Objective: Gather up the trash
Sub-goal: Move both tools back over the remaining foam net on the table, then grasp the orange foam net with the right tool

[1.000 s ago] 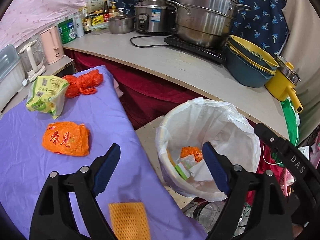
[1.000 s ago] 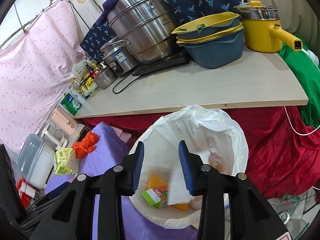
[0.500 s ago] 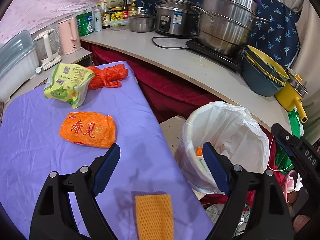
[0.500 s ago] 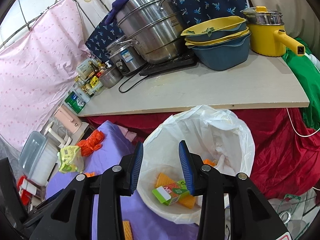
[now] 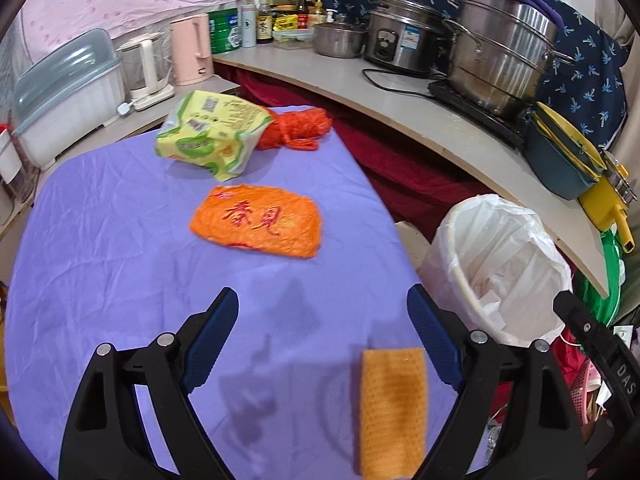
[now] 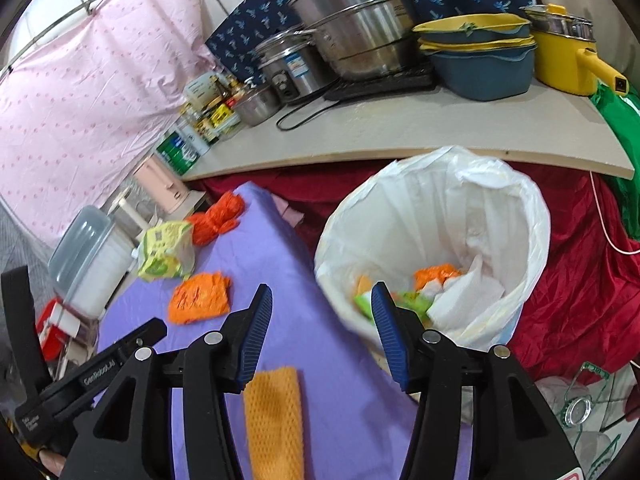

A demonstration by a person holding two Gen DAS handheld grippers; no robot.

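The nearest piece of trash is the orange mesh pad (image 5: 393, 408), lying flat on the purple-covered counter (image 5: 100, 240) near its edge beside the white-lined bin (image 5: 500, 276). Farther in lie the orange wrapper (image 5: 258, 226), the yellow-green packet (image 5: 212, 136) and a red-orange net bag (image 5: 298, 130). My left tongs (image 5: 322, 334) stand wide and hold nothing, with the pad just inside their right finger. My right tongs (image 6: 320, 320) are opening, with nothing between them, by the bin. I'd centre the left tongs over the pad, press down into the cloth and pinch its narrow sides, taking care not to gather the cover.
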